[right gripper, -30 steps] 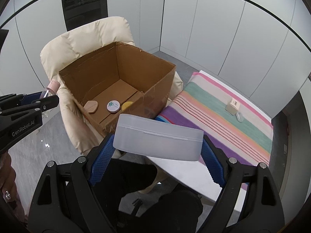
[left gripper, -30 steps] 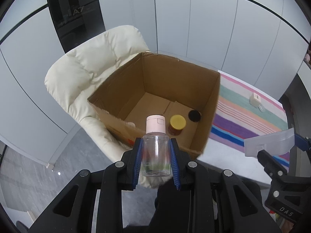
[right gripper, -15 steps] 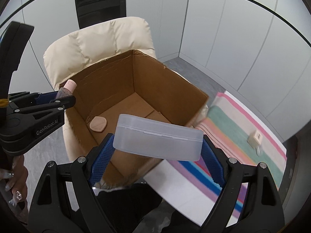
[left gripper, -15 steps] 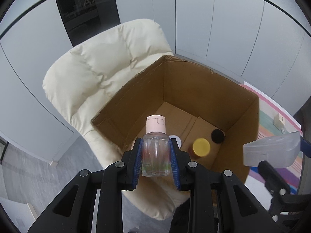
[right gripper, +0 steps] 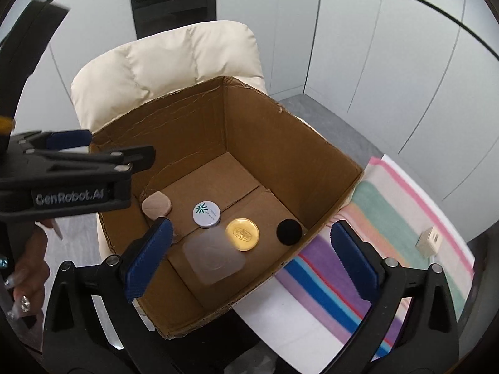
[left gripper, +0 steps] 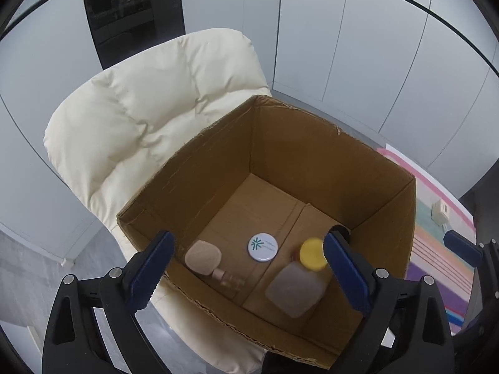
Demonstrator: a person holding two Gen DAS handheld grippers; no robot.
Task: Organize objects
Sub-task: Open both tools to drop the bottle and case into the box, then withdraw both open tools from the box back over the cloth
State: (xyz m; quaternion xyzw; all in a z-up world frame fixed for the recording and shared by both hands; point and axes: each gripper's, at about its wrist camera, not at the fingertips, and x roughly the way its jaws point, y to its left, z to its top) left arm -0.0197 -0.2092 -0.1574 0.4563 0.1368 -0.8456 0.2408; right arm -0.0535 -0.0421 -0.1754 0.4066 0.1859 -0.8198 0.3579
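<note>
Left wrist view: left hand-held gripper (left gripper: pixel 246 268) spread wide, empty, poised above open brown cardboard box (left gripper: pixel 312 155), aimed down into it. On box floor, small clear bottle with pink cap (left gripper: pixel 229 279), blurred, lying on its side, long axis running near-left to right, cap end toward tan rounded wooden lid (left gripper: pixel 202 257). Beside it, round white tin with green logo (left gripper: pixel 263 247); further right, frosted translucent plastic case (left gripper: pixel 294 290), blurred, lying flat just beside yellow-capped jar (left gripper: pixel 312 254).

Right wrist view: right hand-held gripper (right gripper: pixel 249 261) likewise parted, holding nothing, tilted down over box's near right corner. Frosted case (right gripper: pixel 212 260) flat on floor, touching yellow lid (right gripper: pixel 242 233); black round cap (right gripper: pixel 289 232) in far right corner. Box seated on cream padded chair (right gripper: pixel 162 59), striped cloth on bench (right gripper: pixel 389 249) at right.
</note>
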